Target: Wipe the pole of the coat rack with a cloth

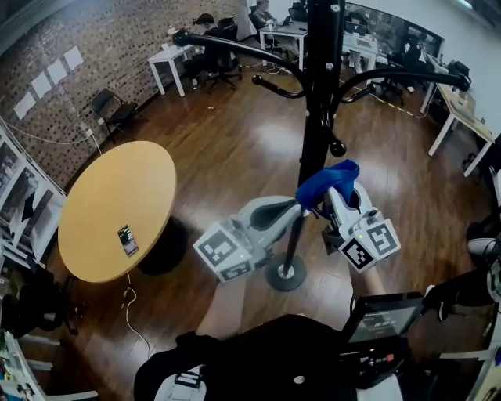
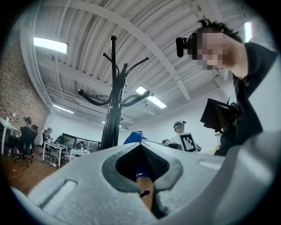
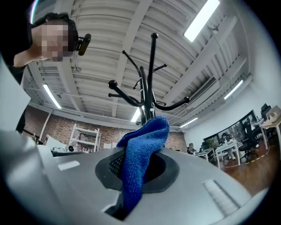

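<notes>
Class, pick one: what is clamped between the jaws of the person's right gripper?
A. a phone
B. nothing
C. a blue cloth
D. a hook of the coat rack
C: in the right gripper view, the right gripper has its jaws closed on the blue cloth, which sticks up from between them.

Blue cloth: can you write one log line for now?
right gripper: shut on blue cloth | blue cloth: at pole | left gripper: shut

— What sort of place are you working in?
— I'm in an open office: white desks (image 1: 174,59), rolling chairs (image 1: 221,63), seated people (image 1: 263,11), a brick wall (image 1: 117,35), and strip lights (image 2: 50,45) overhead.
</notes>
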`<state>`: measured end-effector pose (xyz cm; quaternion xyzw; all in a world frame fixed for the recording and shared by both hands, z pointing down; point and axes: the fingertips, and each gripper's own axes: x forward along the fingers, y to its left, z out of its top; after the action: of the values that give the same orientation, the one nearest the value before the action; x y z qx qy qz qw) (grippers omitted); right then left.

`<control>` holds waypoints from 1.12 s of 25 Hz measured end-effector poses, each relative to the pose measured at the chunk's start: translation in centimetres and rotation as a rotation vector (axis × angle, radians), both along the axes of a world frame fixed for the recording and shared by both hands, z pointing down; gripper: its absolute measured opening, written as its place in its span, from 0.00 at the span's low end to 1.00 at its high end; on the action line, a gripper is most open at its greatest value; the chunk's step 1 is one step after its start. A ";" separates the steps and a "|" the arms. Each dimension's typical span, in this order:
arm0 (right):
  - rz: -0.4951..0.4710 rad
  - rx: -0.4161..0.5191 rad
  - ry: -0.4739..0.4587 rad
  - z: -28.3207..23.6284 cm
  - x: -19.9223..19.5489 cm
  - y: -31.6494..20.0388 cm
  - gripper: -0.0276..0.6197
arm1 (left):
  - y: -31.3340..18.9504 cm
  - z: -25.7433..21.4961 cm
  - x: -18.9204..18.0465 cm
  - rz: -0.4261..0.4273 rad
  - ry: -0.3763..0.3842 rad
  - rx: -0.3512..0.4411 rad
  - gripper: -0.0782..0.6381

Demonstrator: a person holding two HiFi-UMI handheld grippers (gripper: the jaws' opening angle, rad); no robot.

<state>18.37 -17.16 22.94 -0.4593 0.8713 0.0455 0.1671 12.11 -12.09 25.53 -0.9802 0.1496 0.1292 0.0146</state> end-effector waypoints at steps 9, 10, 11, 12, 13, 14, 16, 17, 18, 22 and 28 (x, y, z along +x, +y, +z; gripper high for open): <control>0.011 -0.034 -0.004 1.0 1.9 -0.2 0.08 | 1.2 0.6 0.0 -0.076 0.017 -0.005 0.11; -0.012 -0.022 0.004 0.8 1.9 -0.2 0.08 | 1.0 0.4 0.4 -0.096 0.012 0.000 0.11; -0.038 -0.007 0.014 0.5 2.1 -0.1 0.08 | 0.8 0.1 1.0 -0.116 0.003 0.007 0.11; -0.063 0.009 0.025 0.3 2.4 0.0 0.08 | 0.5 -0.1 1.8 -0.133 -0.006 0.018 0.11; -0.087 0.021 0.033 0.2 2.8 0.0 0.08 | 0.3 -0.2 2.7 -0.150 -0.015 0.027 0.11; -0.111 0.027 0.036 0.3 3.4 0.0 0.08 | 0.2 -0.2 3.6 -0.170 -0.022 0.032 0.11; -0.176 0.018 0.034 0.6 4.0 -0.1 0.08 | 0.1 -0.2 5.1 -0.218 -0.032 0.032 0.11; -0.215 0.012 0.034 0.8 4.1 0.0 0.08 | 0.2 -0.3 5.6 -0.247 -0.035 0.031 0.11; -0.250 0.009 0.038 0.8 4.2 0.1 0.08 | 0.4 -0.5 6.1 -0.276 -0.035 0.030 0.11; -0.323 -0.011 0.042 0.7 6.7 -0.7 0.08 | 0.1 -1.3 9.4 -0.355 -0.041 0.020 0.11; -0.421 -0.021 0.036 1.7 4.6 -1.4 0.08 | 0.0 -0.1 8.4 -0.467 -0.069 -0.009 0.11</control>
<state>23.00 -18.58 24.65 -0.2678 0.9513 0.0084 0.1527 20.53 -12.05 25.42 -0.9228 0.3723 0.0881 0.0448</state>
